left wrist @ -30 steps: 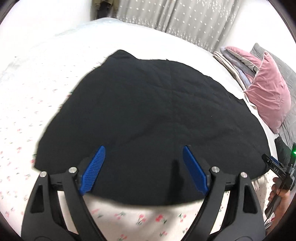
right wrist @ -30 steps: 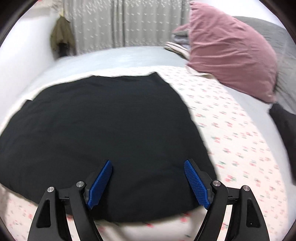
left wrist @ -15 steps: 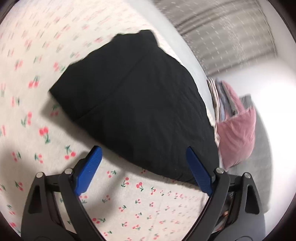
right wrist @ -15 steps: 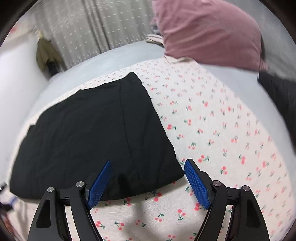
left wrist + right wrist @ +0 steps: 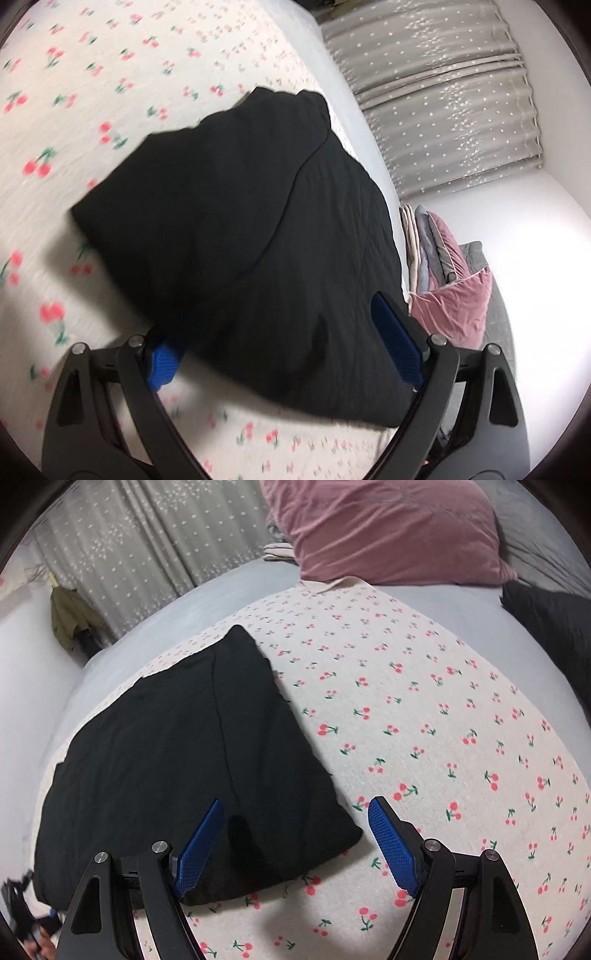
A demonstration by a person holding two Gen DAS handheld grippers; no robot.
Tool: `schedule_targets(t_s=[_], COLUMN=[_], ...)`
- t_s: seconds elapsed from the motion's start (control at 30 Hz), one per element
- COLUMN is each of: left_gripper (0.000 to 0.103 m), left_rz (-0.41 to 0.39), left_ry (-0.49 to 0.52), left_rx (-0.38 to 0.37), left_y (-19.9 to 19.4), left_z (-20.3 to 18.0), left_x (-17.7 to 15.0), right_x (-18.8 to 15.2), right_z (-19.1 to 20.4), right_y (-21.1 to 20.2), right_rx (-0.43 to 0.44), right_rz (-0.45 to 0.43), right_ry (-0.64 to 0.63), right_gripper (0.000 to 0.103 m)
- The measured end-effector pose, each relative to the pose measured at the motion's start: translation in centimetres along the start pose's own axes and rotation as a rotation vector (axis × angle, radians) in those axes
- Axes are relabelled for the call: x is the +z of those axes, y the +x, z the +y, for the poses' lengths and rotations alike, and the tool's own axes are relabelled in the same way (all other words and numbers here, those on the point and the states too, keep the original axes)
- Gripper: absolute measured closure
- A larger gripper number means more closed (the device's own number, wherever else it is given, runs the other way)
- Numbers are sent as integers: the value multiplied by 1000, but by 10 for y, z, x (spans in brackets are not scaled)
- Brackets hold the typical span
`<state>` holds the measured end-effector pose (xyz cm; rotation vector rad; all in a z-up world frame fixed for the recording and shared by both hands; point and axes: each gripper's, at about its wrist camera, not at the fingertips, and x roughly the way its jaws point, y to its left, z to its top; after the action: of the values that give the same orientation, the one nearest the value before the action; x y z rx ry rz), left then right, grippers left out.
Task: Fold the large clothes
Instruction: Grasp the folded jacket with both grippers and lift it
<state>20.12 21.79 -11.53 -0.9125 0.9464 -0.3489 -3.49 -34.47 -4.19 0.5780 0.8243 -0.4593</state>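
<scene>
**Both claws open at the black garment's near edge**

Bed with cherry-print sheet (image 5: 424,720) carries everything; grey star-dotted curtain (image 5: 450,122) behind it, pink pillow (image 5: 388,528) at the head end, folded stack of linens (image 5: 424,240) beside the pillow, olive garment (image 5: 70,620) hanging by the curtain.

Black garment (image 5: 177,753) lies flat on the sheet, folded over, a seam line running down it.

Left claw (image 5: 284,350): jaws wide, having just been opening further; garment's near edge sits between the blue pads (image 5: 397,339), left pad partly hidden under the cloth edge, no clamp on it visible. View is rolled and motion-blurred.

Right claw (image 5: 295,845): jaws wide, not gripping. Garment's near right corner lies between the pads; left pad over black cloth, right pad over bare sheet
</scene>
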Motion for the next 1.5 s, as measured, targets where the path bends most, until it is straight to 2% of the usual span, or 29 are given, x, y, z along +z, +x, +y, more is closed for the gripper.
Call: schedule_targets(t_s=[0.1, 0.17, 0.23, 0.27, 0.33, 0.37, 0.4, 0.5, 0.6, 0.7, 0.77, 0.87, 0.93, 1.0, 1.1, 1.2, 1.3, 1.37, 1.43, 1.5], left_gripper=[11, 13, 21, 29, 50, 61, 67, 77, 78, 78, 75, 69, 69, 69, 72, 74, 74, 74, 74, 74], left_rz=[-54, -88, -121, -133, -145, -138, -133, -139, -170, -223, -197, -124, -126, -142, -199, -249, -300, -322, -333, -336], left_ry=[18, 28, 16, 0, -39, -59, -77, -81, -55, -56, -80, -174, -224, -212, -180, -126, -8, 73, 156, 213], left_rx=[9, 15, 23, 25, 32, 19, -2, -62, -106, -103, -50, 28, 5, -2, -32, -77, -129, -163, -194, -227], left_y=[6, 9, 12, 13, 14, 16, 17, 7, -15, -44, -44, -22, -16, -16, -22, -29, -39, -42, -44, -41], left_z=[-5, -8, -8, -5, 1, 5, 8, 1, -11, -7, 6, 35, 46, 43, 30, 13, -20, -41, -61, -77], left_x=[1, 0, 2, 4, 7, 11, 14, 22, 27, 27, 27, 25, 26, 27, 25, 21, 16, 10, 4, -2], right_x=[2, 3, 3, 2, 1, 0, 0, 2, 1, -12, -20, -24, -20, -16, -17, -22, -37, -53, -71, -85], right_z=[-1, -7, -21, -26, -34, -34, -34, -26, -18, -19, -22, -18, -6, 10, 33, 68, 123, 156, 187, 211], right_y=[12, 27, 40, 43, 47, 48, 48, 33, 6, -12, -7, 4, -2, -14, -31, -42, -42, -35, -25, -12], right_rx=[-16, 8, 88, 124, 207, 227, 252, 279, 318, 360, 359, 203, 74, -36, -109, -66, 68, 174, 270, 316], right_rz=[26, 60, 99, 108, 97, 96, 97, 67, 30, 76, 145, 176, 106, 13, -126, -231, -265, -250, -198, -137], right_ry=[9, 50, 152, 192, 257, 258, 259, 256, 251, 278, 315, 257, 187, 114, 31, -64, -225, -333, -428, -497], right_gripper=[21, 21, 21, 21, 34, 49, 61, 76, 79, 77, 69, 59, 49, 43, 39, 39, 39, 39, 39, 39])
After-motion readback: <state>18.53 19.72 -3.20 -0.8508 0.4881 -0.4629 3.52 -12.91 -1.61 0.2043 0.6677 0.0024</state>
